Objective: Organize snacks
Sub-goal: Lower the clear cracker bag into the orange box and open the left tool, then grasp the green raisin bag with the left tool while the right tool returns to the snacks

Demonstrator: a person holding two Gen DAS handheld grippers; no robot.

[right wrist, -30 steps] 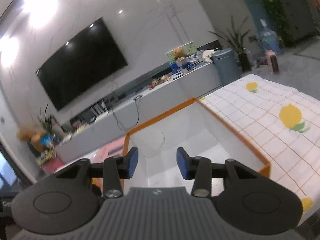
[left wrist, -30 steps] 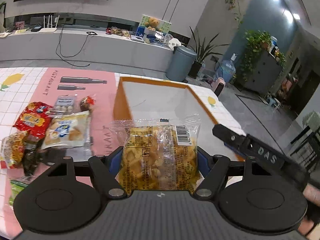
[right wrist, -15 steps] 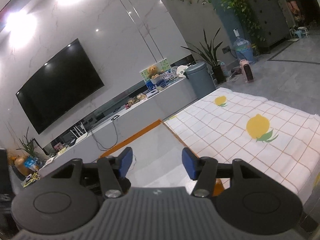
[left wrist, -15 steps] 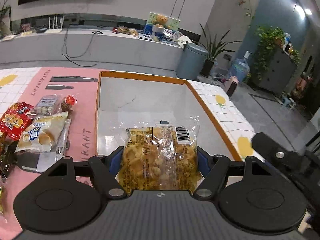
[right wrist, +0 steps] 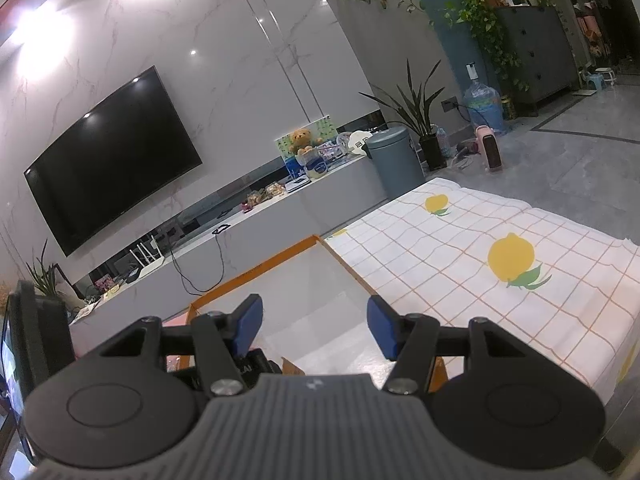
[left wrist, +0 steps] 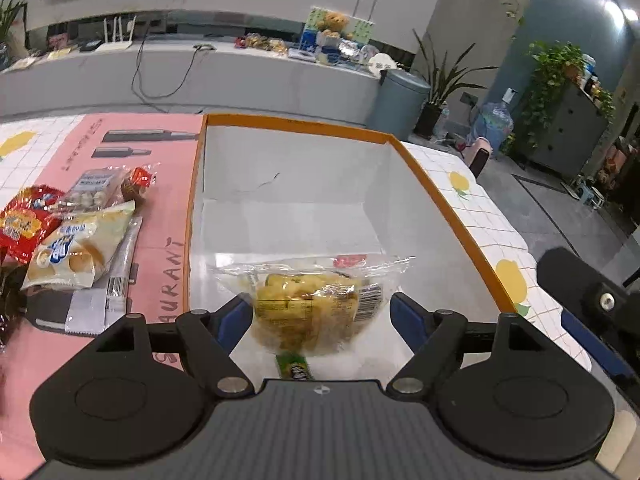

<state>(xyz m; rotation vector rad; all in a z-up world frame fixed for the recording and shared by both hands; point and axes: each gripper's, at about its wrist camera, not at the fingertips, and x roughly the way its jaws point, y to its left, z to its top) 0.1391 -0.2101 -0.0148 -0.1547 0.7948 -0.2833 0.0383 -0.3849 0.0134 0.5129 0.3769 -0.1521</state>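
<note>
Inside, one box [left wrist: 420,184] holds three snack packets [left wrist: 312,304].

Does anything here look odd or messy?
Mostly no. The snacks on the pink mat lie in an overlapping heap. The box's inner back wall has a thin crack-like mark. Nothing spilled.

The left gripper's [left wrist: 322,314] body is hiding the near wall of the orange-rimmed box [left wrist: 432,196] and the lower end of a green wrapper [left wrist: 294,366] lying under the clear bag of yellow snacks [left wrist: 310,308]. A red packet [left wrist: 350,260] is peeking out behind that bag, mostly covered. At the table's left edge, the picture is cutting off a dark packet [left wrist: 8,300]. The print on the snack packets is staying too small to read. In the right wrist view, the right gripper [right wrist: 314,326] is covering the box's near part.
</note>
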